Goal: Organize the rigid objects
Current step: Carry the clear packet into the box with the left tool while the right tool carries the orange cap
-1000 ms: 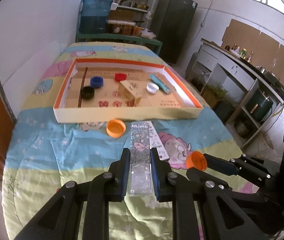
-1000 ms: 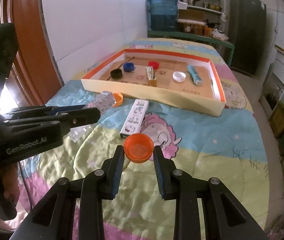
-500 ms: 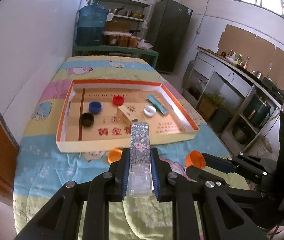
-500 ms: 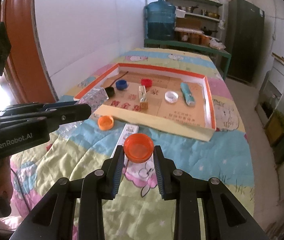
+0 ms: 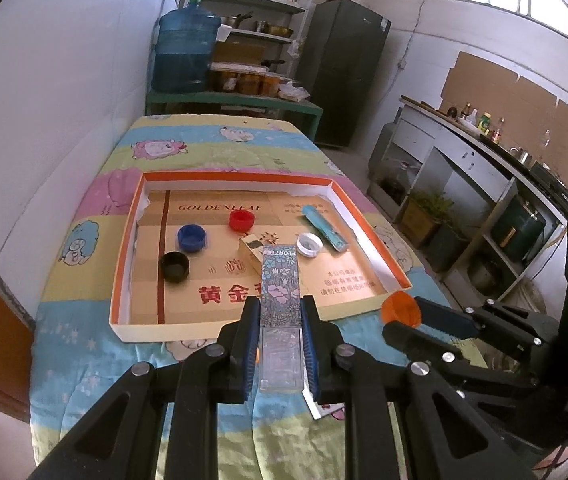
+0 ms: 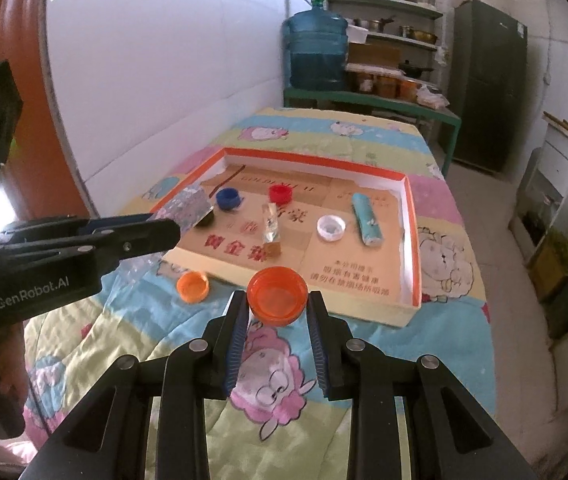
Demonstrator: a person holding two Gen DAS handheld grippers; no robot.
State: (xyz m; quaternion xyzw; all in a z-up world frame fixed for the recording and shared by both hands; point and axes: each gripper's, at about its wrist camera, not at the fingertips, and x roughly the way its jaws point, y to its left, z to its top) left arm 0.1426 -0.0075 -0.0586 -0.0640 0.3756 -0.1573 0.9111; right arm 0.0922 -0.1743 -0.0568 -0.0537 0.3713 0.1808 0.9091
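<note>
Both claws up & fwd toward tray: L claw clenched on floral box, R claw on orange cap. Caps, boxes already in tray; second orange cap left on table.

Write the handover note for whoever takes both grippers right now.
Left gripper: shut on the floral-print box, held above the tray's near edge.
Right gripper: shut on an orange cap, also near that edge.
In the tray: blue cap, red cap, black cap, white cap, teal tube, small carton.
Left: place both held items, then the second orange cap lying on the blanket.
</note>
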